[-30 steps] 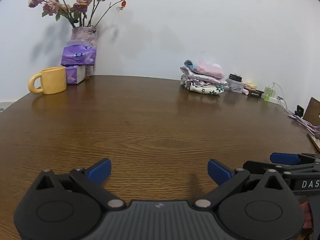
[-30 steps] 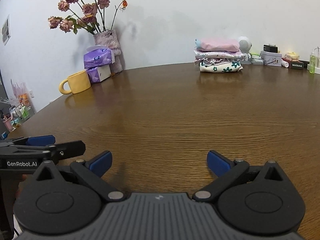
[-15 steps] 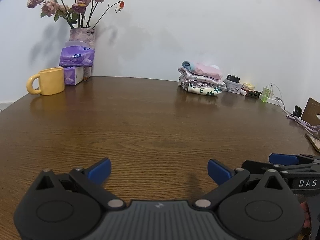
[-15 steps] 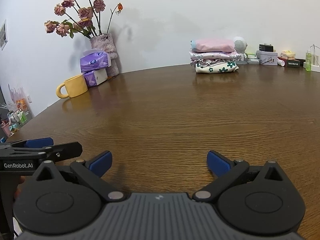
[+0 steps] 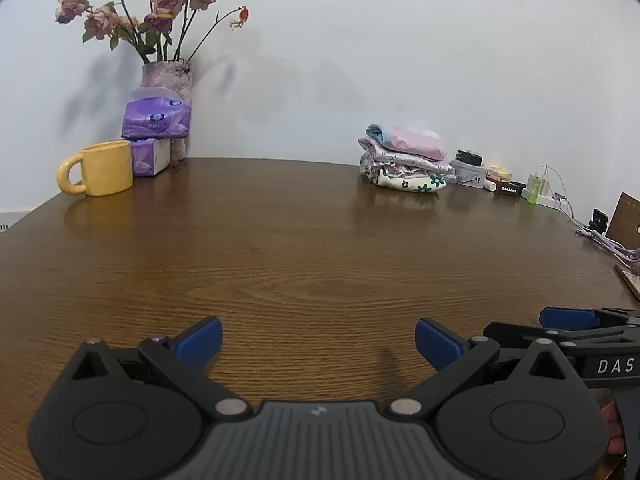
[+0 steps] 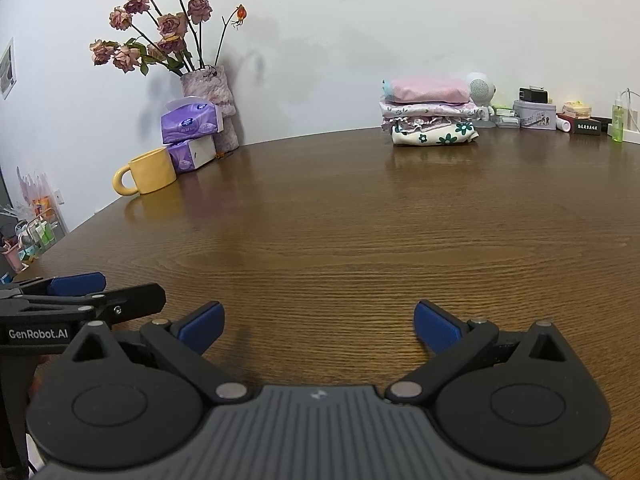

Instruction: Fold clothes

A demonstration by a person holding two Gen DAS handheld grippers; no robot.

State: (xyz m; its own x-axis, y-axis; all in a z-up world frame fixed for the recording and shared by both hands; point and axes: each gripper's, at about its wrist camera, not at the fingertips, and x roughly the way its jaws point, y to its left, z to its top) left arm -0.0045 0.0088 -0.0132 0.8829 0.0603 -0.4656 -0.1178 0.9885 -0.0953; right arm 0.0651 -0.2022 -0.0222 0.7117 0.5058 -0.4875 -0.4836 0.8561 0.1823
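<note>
A stack of folded clothes (image 5: pixel 406 162) rests at the far side of the brown wooden table (image 5: pixel 304 248), a pink piece on top and a white flowered one at the bottom; the same stack of folded clothes (image 6: pixel 430 116) shows in the right wrist view. My left gripper (image 5: pixel 318 340) hovers low over the near table edge, open, with nothing between its blue fingertips. My right gripper (image 6: pixel 318 324) is beside it at the same height, also open and empty. Each gripper appears at the edge of the other's view. No loose garment lies near either gripper.
A yellow mug (image 5: pixel 102 168), purple tissue packs (image 5: pixel 156 120) and a vase of dried roses (image 5: pixel 166 76) stand at the far left. Small boxes, a green bottle (image 6: pixel 618 118) and cables (image 5: pixel 608 240) crowd the far right. Bare wood lies between the grippers and the stack.
Both views have shifted slightly, so the clothes stack and the vase sit a little differently in frame. The jaws have stayed open and hold nothing.
</note>
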